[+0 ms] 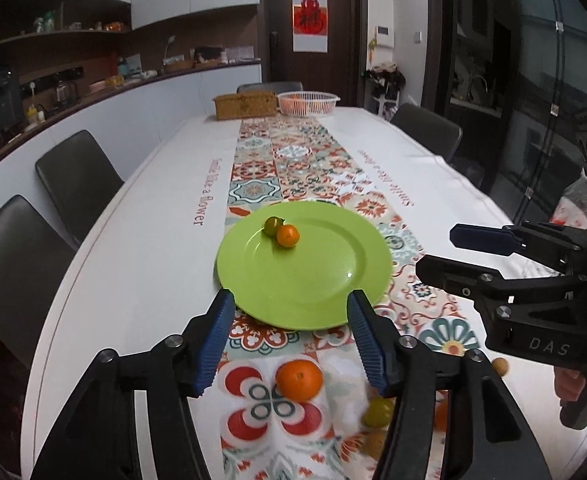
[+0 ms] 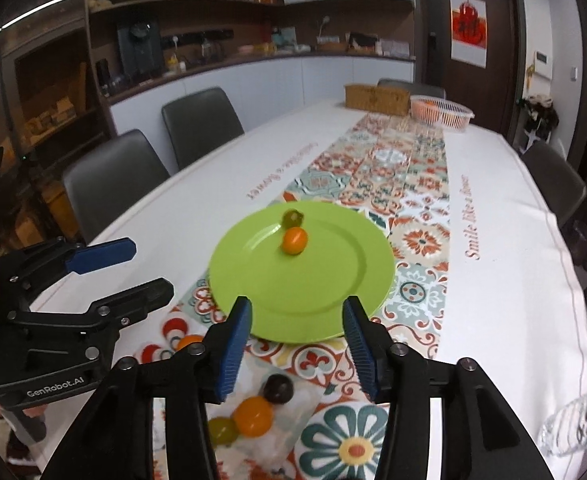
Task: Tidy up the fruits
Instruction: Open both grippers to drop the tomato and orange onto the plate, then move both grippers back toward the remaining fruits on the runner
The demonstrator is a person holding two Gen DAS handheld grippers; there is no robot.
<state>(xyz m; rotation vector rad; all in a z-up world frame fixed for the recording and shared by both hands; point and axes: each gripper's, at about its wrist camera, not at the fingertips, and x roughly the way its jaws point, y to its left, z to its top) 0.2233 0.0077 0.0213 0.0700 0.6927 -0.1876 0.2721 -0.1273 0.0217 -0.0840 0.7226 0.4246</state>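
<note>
A green plate [image 1: 317, 280] [image 2: 325, 288] sits on the patterned table runner and holds a small orange fruit [image 1: 287, 235] [image 2: 294, 240] touching a small green fruit [image 1: 272, 225] [image 2: 292, 218]. My left gripper [image 1: 289, 336] is open and empty above the plate's near edge, with a loose orange fruit [image 1: 299, 380] on the runner between its fingers. A yellow-green fruit [image 1: 377, 412] lies to its right. My right gripper [image 2: 295, 338] is open and empty; below it lie a dark fruit [image 2: 278, 388], an orange one [image 2: 253, 416] and a yellow-green one [image 2: 221, 430].
A wicker box [image 1: 245, 105] and a pink basket [image 1: 308, 102] with orange fruit stand at the table's far end. Grey chairs [image 1: 77, 180] line both sides. A clear plastic bottle [image 2: 577, 420] lies at the right edge. A small brown fruit [image 1: 500, 366] sits beside the right gripper.
</note>
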